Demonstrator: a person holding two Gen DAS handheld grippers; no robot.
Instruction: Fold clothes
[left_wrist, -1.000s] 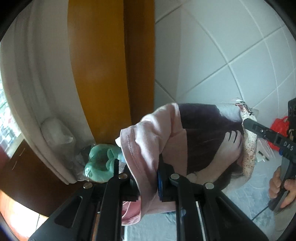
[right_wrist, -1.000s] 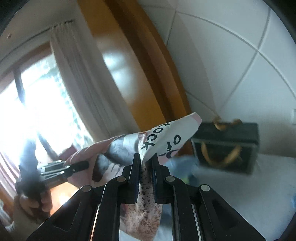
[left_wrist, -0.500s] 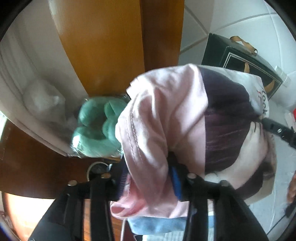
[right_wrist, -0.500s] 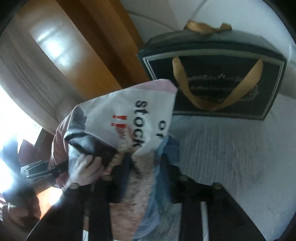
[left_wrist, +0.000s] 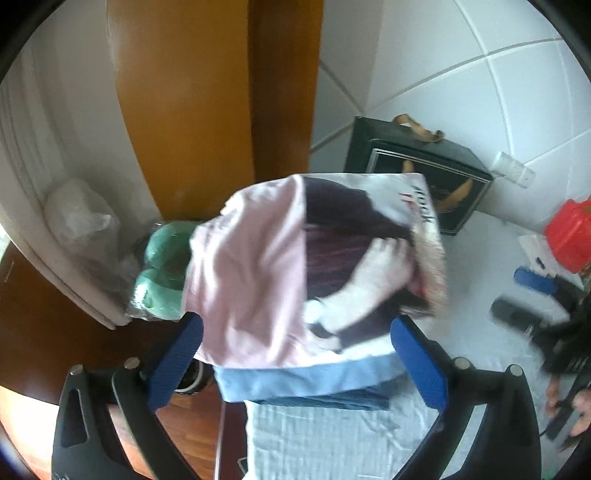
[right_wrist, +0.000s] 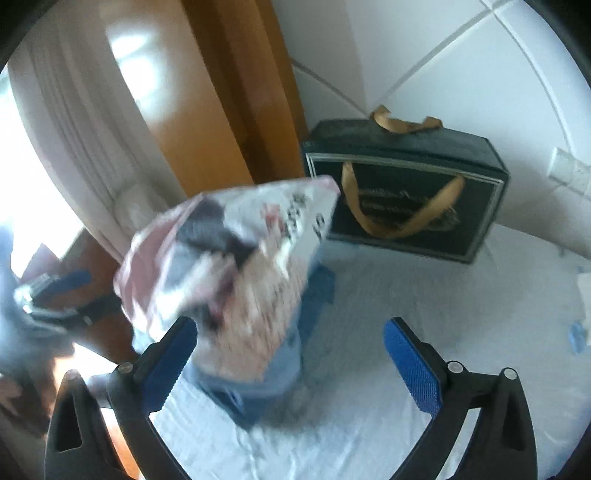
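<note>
A home bedroom: a bed (right_wrist: 406, 314) under white bedding, pale curtains (right_wrist: 74, 122) at ten o'clock, a wooden door frame (left_wrist: 221, 92) at twelve.

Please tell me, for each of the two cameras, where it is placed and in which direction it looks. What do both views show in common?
Left wrist: sits on the left gripper, looking forward at the folded pink shirt on a stack; its open blue-padded fingers show.
Right wrist: sits on the right gripper, looking toward the same shirt and the white cloth surface; its open fingers show.
Shared: the shirt, the black bag with gold handles and the wooden frame.
</note>
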